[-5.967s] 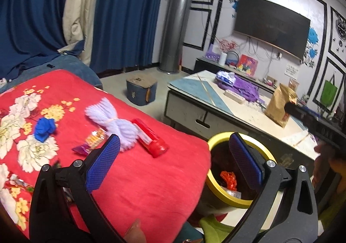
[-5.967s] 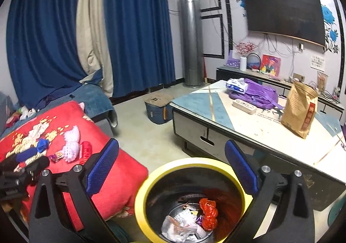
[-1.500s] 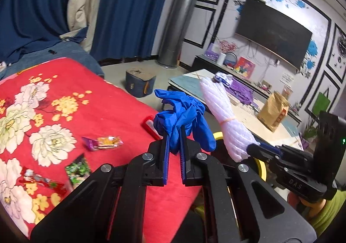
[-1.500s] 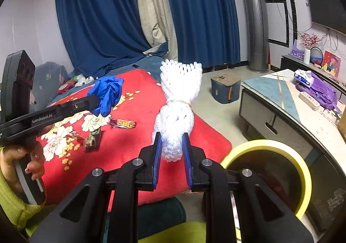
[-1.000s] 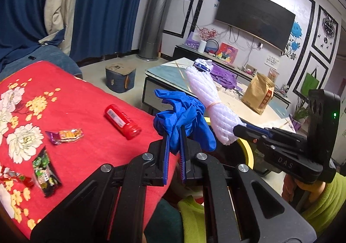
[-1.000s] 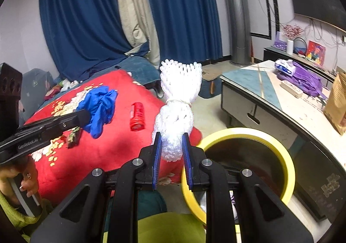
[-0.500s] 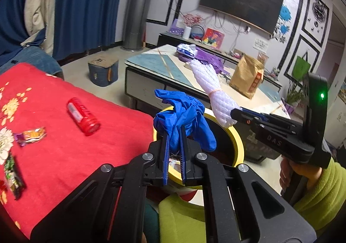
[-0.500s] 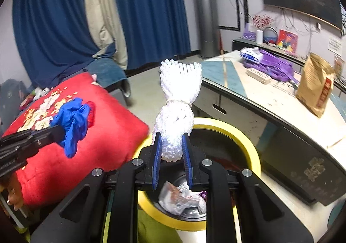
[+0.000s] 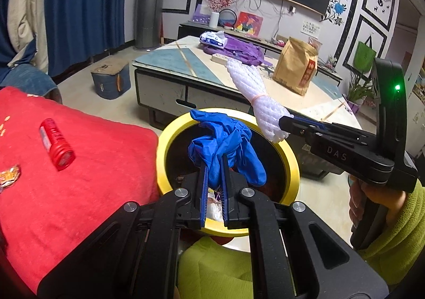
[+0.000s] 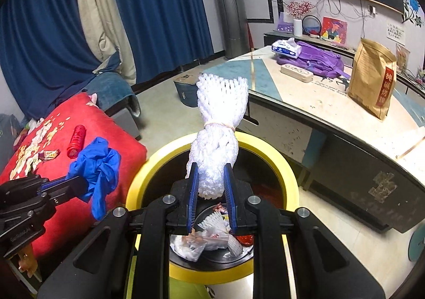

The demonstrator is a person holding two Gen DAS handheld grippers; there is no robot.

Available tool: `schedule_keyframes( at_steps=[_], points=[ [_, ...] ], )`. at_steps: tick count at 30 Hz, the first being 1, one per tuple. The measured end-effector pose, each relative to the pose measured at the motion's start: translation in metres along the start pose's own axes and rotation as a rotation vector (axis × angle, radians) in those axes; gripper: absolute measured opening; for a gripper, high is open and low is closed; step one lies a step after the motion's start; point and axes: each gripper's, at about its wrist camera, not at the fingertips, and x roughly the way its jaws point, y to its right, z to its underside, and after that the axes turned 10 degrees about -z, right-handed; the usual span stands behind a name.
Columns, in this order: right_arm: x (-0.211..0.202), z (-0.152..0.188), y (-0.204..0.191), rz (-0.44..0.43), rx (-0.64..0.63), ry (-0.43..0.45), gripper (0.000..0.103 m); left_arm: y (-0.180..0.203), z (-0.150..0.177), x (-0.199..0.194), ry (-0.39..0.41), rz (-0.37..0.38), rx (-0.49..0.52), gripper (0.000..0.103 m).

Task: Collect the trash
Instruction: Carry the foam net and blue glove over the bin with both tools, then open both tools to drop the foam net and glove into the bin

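My left gripper (image 9: 213, 166) is shut on a crumpled blue glove (image 9: 225, 137) and holds it over the yellow-rimmed trash bin (image 9: 162, 144). My right gripper (image 10: 211, 176) is shut on a white foam net bundle (image 10: 219, 126), also above the bin (image 10: 284, 166). The bin holds wrappers and foam (image 10: 209, 235). The right gripper with the net (image 9: 255, 97) shows in the left wrist view at the bin's far right rim. The left gripper with the glove (image 10: 97, 166) shows in the right wrist view at the bin's left.
A red floral blanket (image 9: 93, 171) lies left of the bin, with a red tube (image 9: 55, 144) and a candy wrapper (image 9: 9, 175) on it. A low coffee table (image 10: 332, 113) stands behind the bin, bearing a brown paper bag (image 10: 372, 81) and a purple backpack (image 10: 316, 62).
Both grippers have swung from over the red blanket to above the yellow bin, each still holding its item. The bin's inside now shows below the right gripper.
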Motion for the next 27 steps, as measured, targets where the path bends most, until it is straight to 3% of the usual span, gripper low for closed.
schedule_keyframes(
  at_steps=[24, 27],
  points=[
    [0.025, 0.016, 0.033, -0.018, 0.111, -0.088, 0.022, 0.014, 0.005, 0.060, -0.121, -0.014, 0.047, 0.005],
    [0.026, 0.017, 0.036, -0.017, 0.127, -0.095, 0.028, 0.014, 0.005, 0.061, -0.123, -0.010, 0.047, 0.015]
  ],
)
